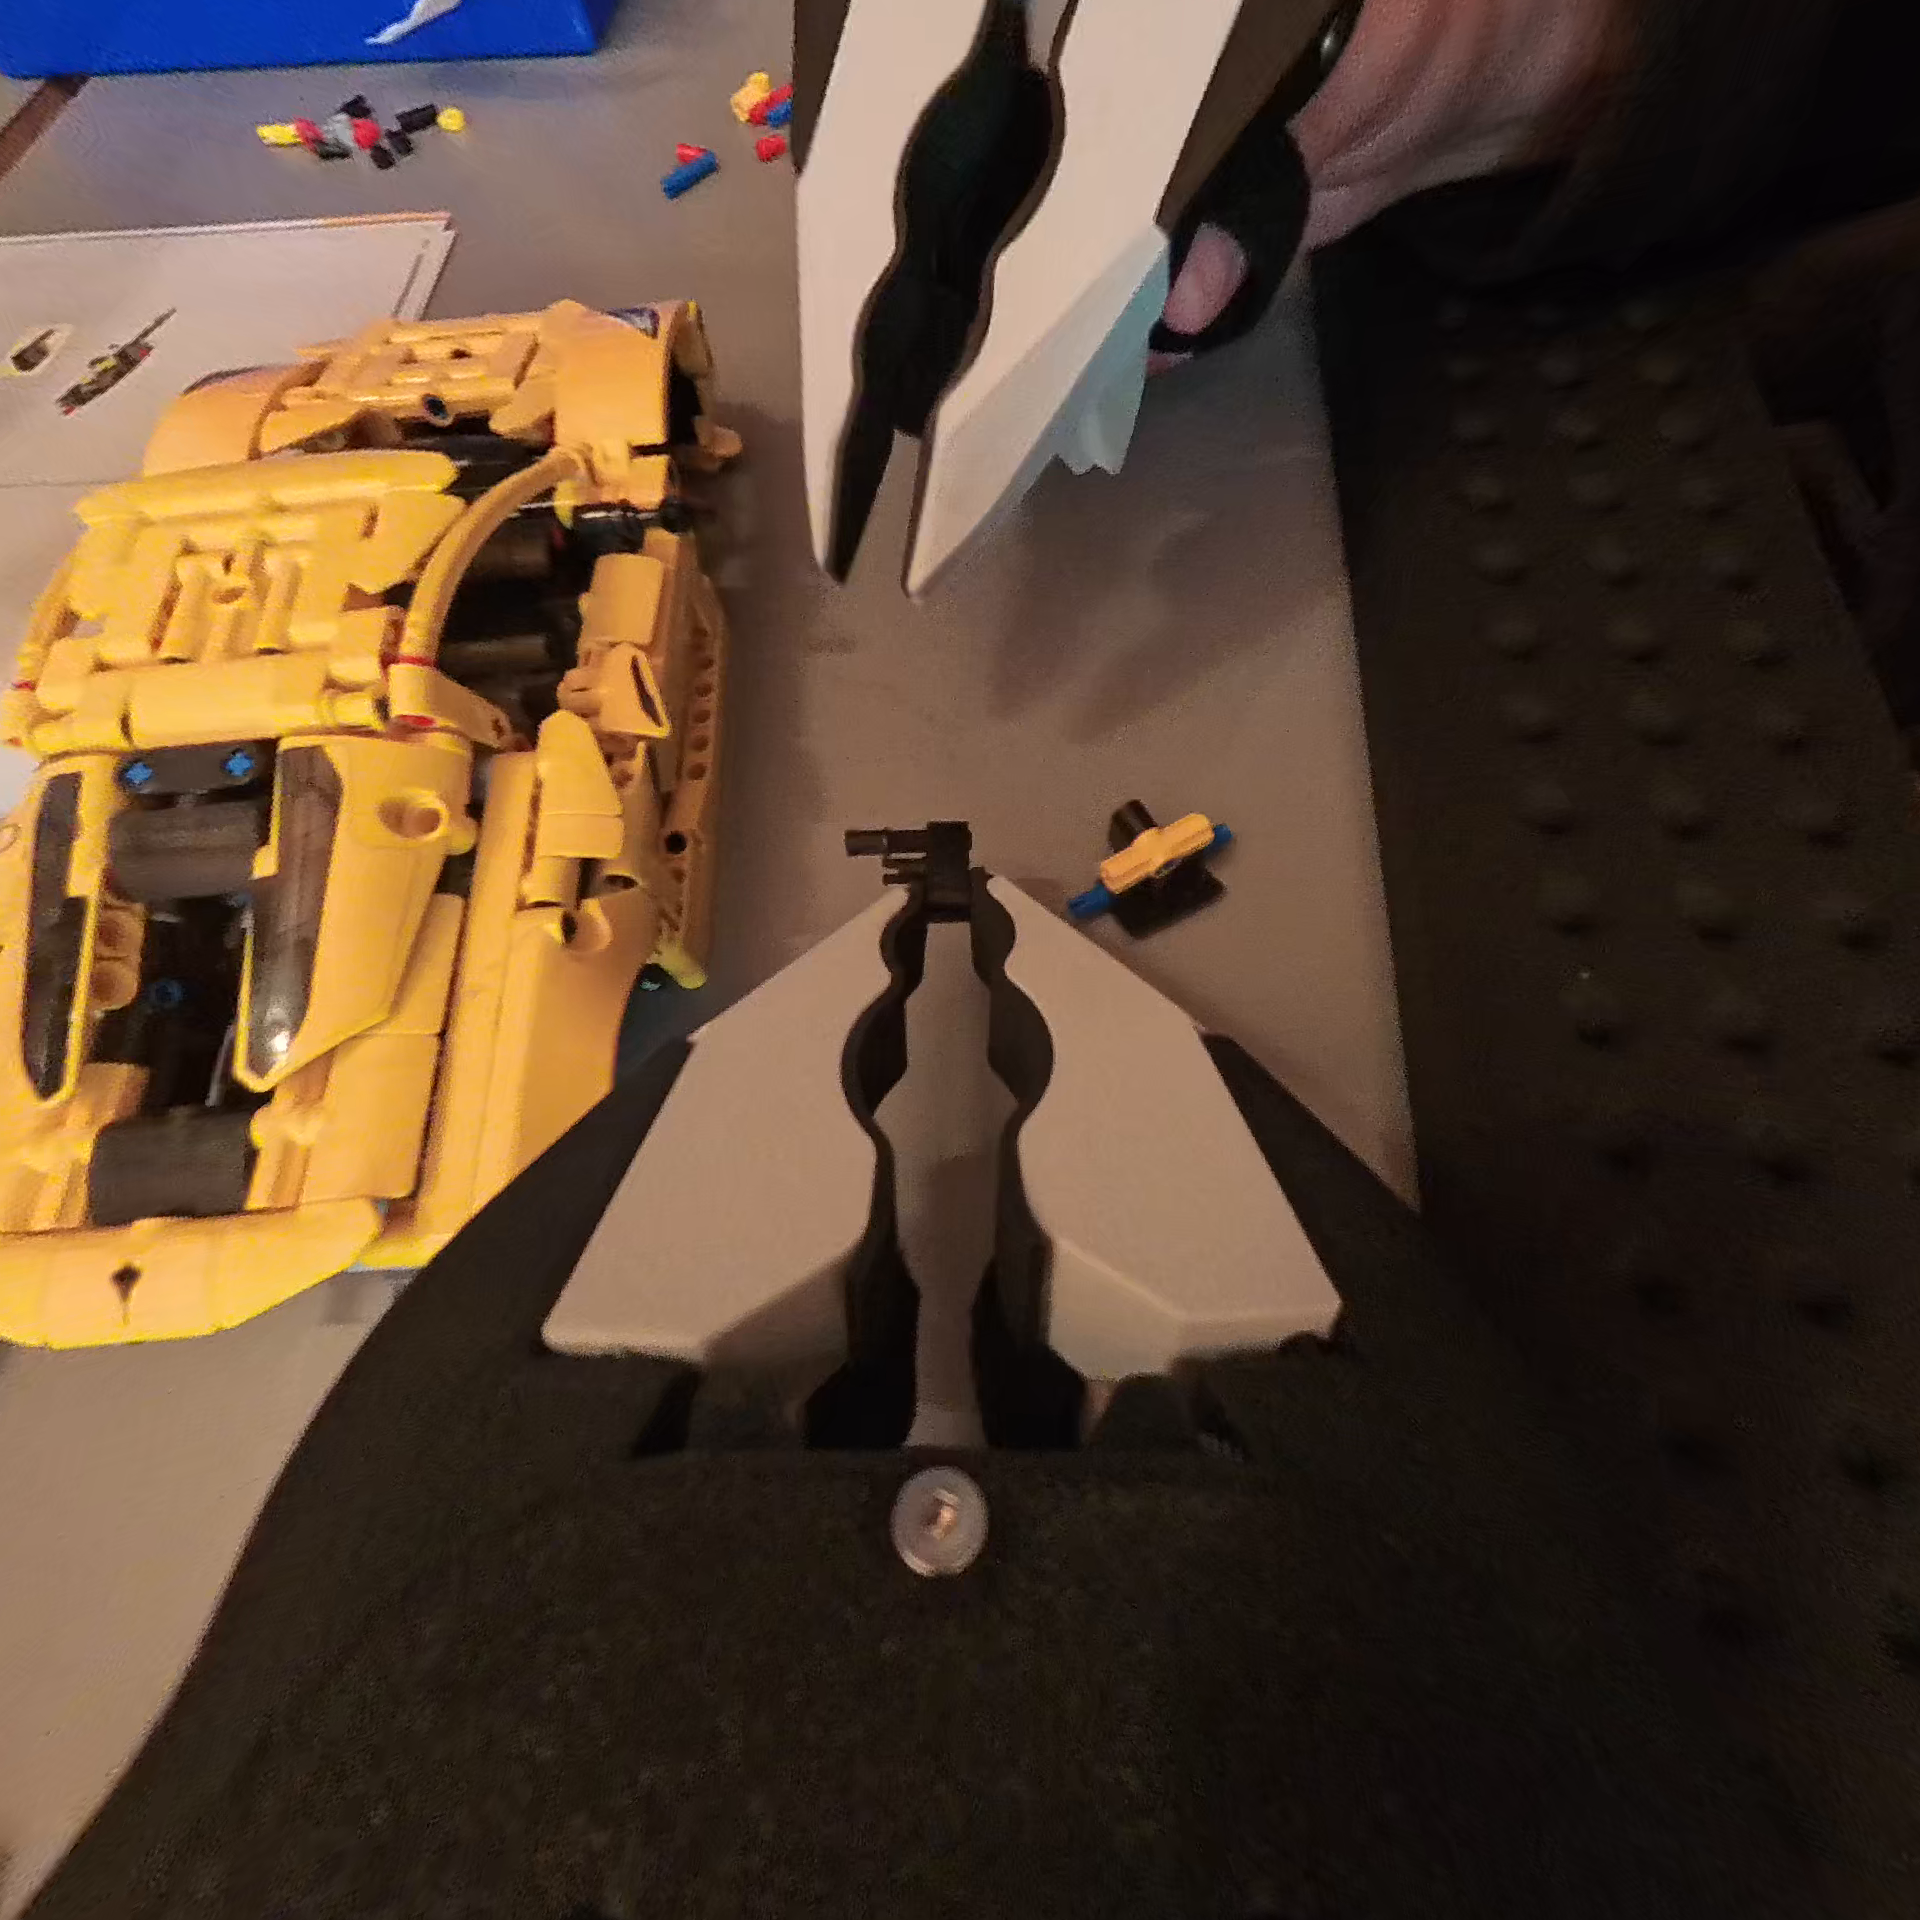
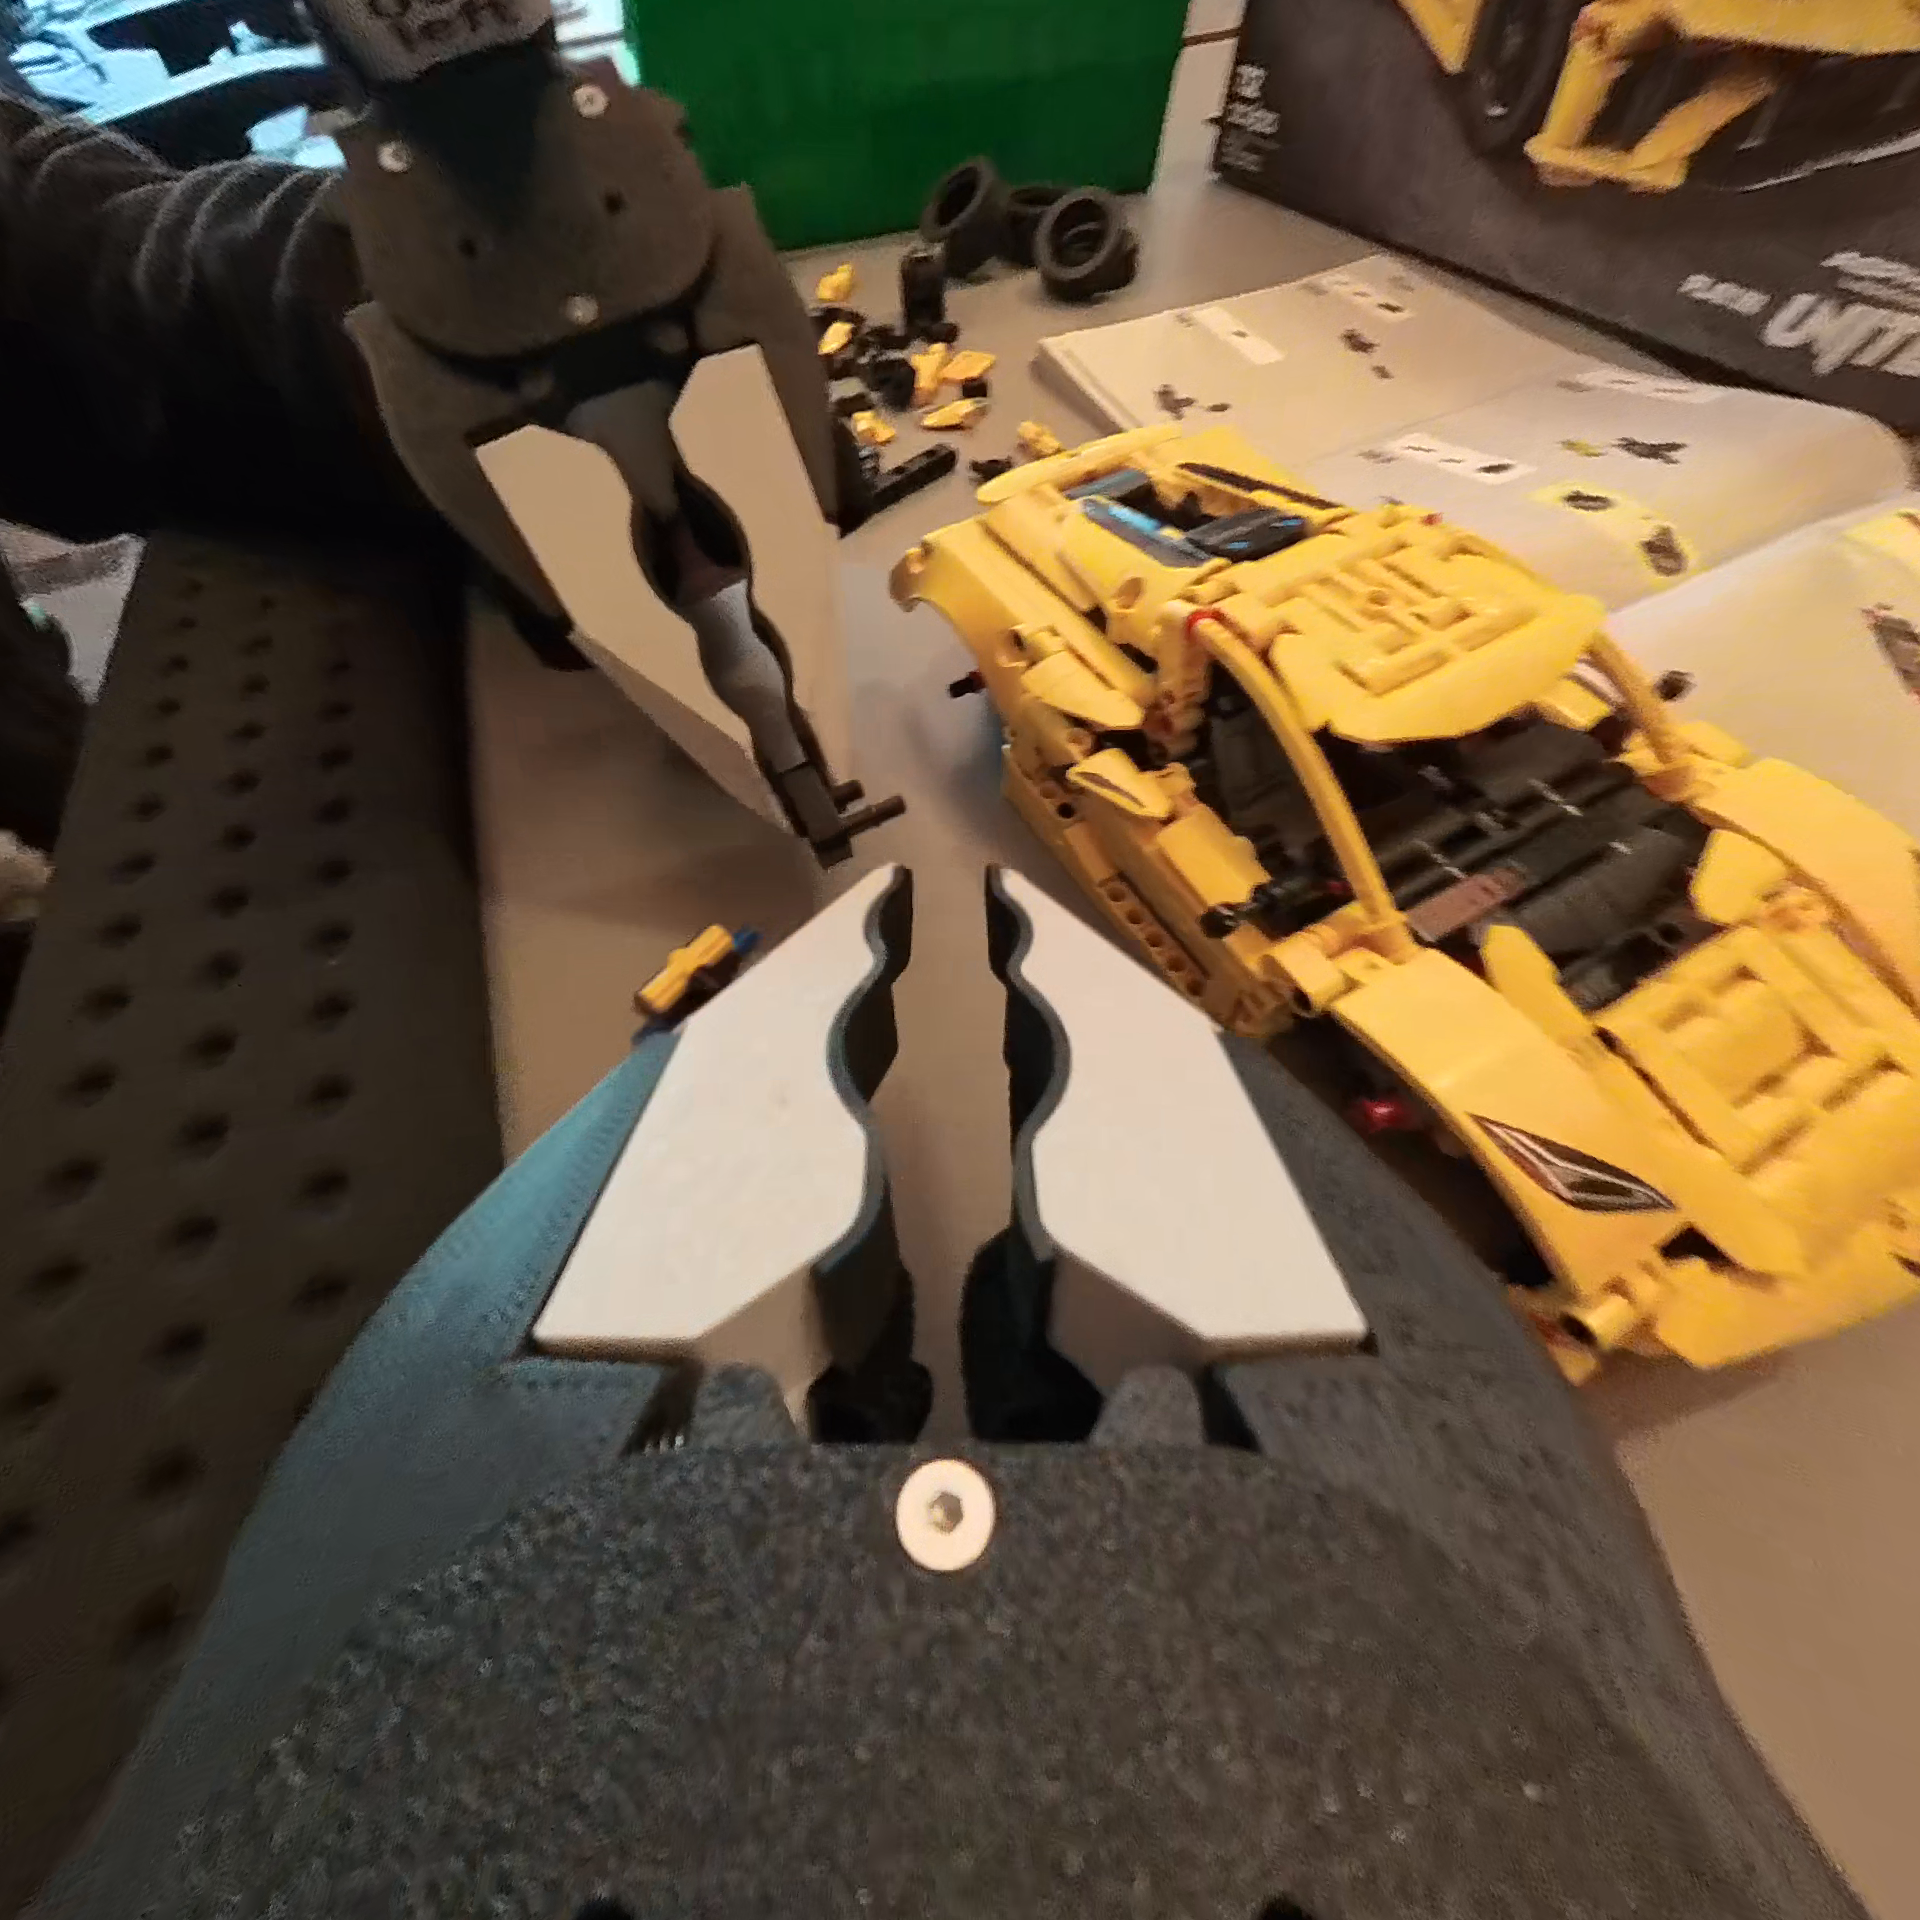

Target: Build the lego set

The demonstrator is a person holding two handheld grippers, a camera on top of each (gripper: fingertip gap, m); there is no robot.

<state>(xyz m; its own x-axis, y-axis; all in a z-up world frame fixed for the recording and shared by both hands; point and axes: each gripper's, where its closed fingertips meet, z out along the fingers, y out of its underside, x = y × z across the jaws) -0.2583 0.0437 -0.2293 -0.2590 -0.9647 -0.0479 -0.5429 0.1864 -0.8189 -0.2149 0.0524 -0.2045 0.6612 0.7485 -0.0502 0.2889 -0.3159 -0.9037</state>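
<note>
Left wrist view: left tool (image 1: 943, 883) pinches black pin piece (image 1: 914, 847); right tool (image 2: 943, 883) parted, beside yellow car (image 2: 1434, 873)

Left wrist view: car model (image 1: 343, 810) lies on the surface (image 1: 1195, 665), left half of frame. Instruction booklet (image 1: 208, 301) behind it, upper left; loose small pieces (image 1: 358, 130) beyond that along the top. Left gripper (image 1: 940, 883) at lower centre, small connector piece (image 1: 920, 857) at its tips. Small pin assembly (image 1: 1153, 868) on the surface just right of it. Right gripper (image 1: 873, 582) at top centre. Studded mat (image 1: 1621, 831) along the right edge.

Right wrist view: tyres (image 2: 1039, 234) and box (image 2: 1558, 156) at top, behind the car model.
</note>
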